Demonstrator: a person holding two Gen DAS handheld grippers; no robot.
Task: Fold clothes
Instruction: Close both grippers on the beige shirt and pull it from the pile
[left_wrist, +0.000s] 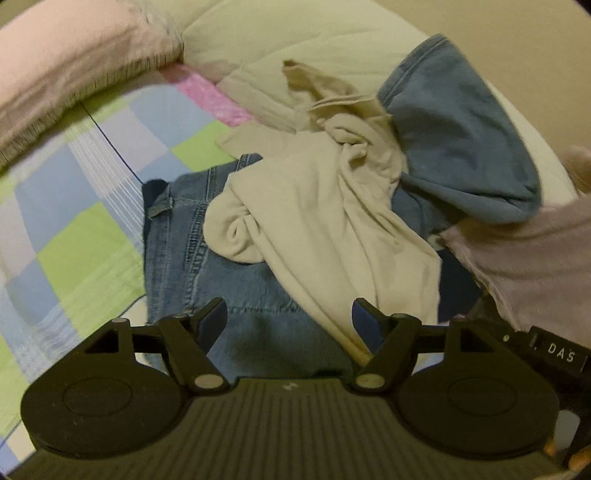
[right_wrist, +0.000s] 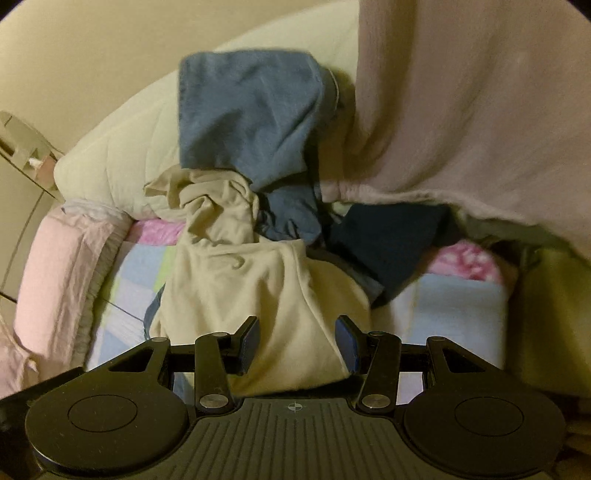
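A pile of clothes is seen on the bed with the checked sheet (left_wrist: 74, 206): a cream garment (left_wrist: 314, 221) is laid over jeans (left_wrist: 221, 280), with a blue garment (left_wrist: 461, 140) behind it. The left hand-held gripper (left_wrist: 288, 314) is held spread above the jeans, nothing between its fingers. The right hand-held gripper (right_wrist: 297, 332) is also spread, over the cream garment.

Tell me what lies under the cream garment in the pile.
Under the cream garment lie blue jeans, spread on the checked quilt. A blue garment sits behind it, touching. How far the jeans reach beneath the pile is covered.
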